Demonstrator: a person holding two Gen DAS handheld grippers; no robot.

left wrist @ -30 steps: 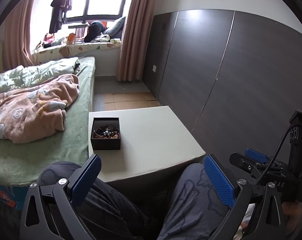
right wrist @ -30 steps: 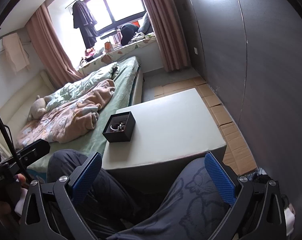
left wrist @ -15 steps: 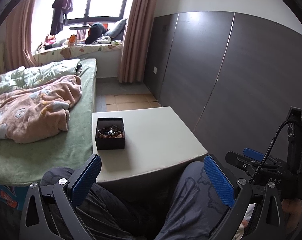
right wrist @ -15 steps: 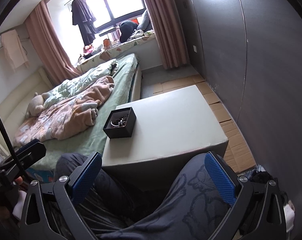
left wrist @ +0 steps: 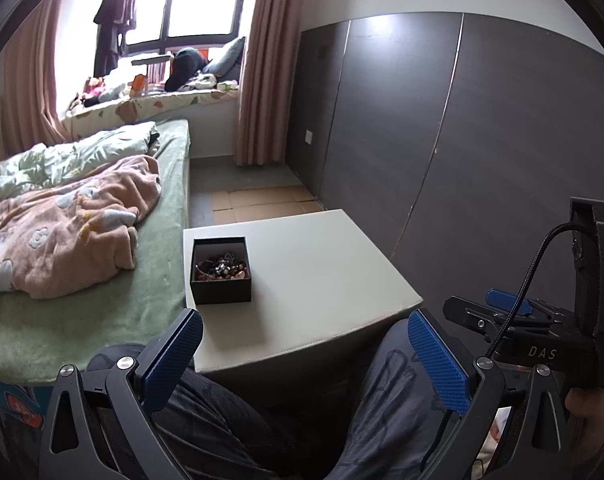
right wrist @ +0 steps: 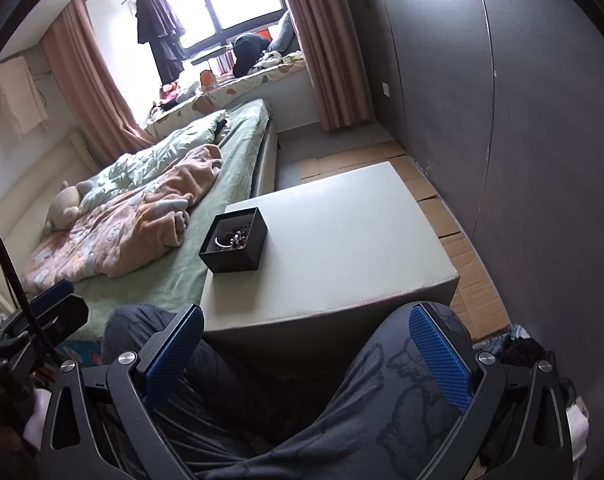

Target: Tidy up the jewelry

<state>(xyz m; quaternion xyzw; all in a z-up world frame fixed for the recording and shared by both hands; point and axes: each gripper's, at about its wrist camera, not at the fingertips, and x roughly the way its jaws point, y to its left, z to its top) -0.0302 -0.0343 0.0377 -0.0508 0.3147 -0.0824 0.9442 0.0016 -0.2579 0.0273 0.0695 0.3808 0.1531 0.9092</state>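
Jewelry box [left wrist: 221, 270] untouched, claws wide apart.

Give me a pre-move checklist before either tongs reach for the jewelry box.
1. Black box open, no lid on it: ok.
2. Jewelry inside, tangled together; single pieces separable: cannot tell.
3. Left tongs open, holding nothing: ok.
4. Right tongs open, holding nothing: ok.
5. Ottoman top beside the box bare for laying pieces out: ok.
6. Box close to the ottoman's bed-side edge, tipping risk: not ok.
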